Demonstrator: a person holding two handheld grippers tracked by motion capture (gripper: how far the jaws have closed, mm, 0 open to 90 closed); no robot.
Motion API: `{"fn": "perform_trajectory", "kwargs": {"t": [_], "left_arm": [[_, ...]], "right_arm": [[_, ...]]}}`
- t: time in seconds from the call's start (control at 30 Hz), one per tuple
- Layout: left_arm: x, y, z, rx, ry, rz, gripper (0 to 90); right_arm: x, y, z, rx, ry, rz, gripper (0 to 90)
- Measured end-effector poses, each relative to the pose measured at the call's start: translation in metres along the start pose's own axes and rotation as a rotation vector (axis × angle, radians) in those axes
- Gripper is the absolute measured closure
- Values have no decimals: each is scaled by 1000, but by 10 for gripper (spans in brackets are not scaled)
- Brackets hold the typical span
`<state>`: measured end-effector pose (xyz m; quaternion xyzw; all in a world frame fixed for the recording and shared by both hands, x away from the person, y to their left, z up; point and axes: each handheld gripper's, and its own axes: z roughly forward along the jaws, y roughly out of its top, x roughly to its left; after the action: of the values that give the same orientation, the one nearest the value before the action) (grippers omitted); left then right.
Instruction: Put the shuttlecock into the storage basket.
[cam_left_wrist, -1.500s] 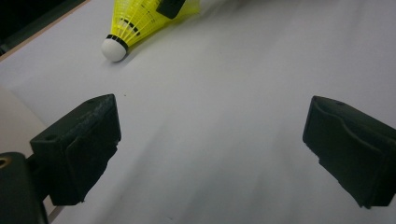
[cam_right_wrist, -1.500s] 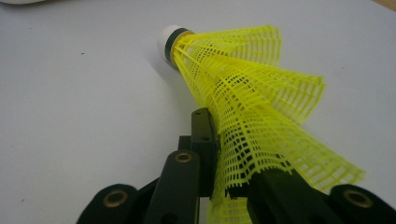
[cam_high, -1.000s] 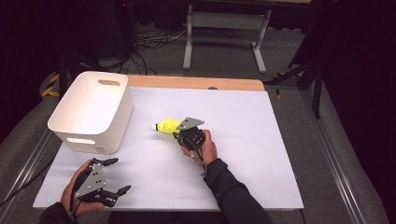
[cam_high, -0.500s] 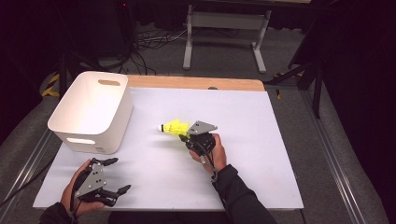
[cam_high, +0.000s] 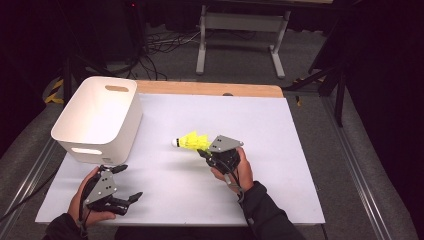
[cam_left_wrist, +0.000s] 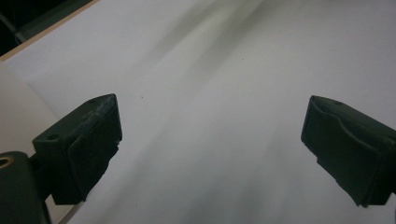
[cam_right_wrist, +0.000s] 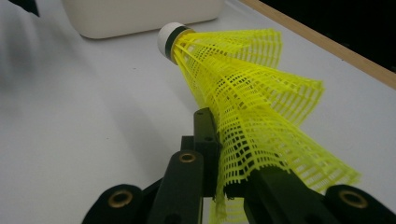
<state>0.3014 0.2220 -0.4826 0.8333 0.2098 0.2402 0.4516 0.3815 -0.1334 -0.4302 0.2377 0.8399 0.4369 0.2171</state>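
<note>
shuttlecock (cam_high: 190, 141): yellow mesh skirt pinched in right gripper (cam_high: 206, 152), white cap toward the bin (cam_high: 97, 117)
left gripper (cam_high: 125, 186): jaws wide apart, nothing between

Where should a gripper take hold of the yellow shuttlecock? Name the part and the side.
Take the shuttlecock by its mesh skirt, from the open wide end, as the right gripper does: the mesh flattens between the jaws, while the small round cork points away toward the white bin.

A white bin (cam_high: 100, 120) sits on the white table (cam_high: 300, 150).
</note>
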Motion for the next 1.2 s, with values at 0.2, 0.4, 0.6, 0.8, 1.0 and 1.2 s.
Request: {"fn": "perform_trajectory", "kwargs": {"t": [0.2,0.4,0.6,0.8,1.0,1.2], "left_arm": [[0,9,10,6,0,15,102],[5,21,23,15,-15,36,117],[6,29,37,13,-35,52,116],[5,37,48,17,-58,75,114],[2,43,57,35,-95,91,112],[-2,47,67,47,-127,89,132]], "right_arm": [[7,2,-11,-5,27,-36,874],[13,0,-16,9,70,-49,874],[17,-3,-18,20,84,-66,874],[24,-6,-17,42,97,-92,874],[27,-5,-18,57,111,-119,873],[32,-6,-13,83,138,-142,873]]}}
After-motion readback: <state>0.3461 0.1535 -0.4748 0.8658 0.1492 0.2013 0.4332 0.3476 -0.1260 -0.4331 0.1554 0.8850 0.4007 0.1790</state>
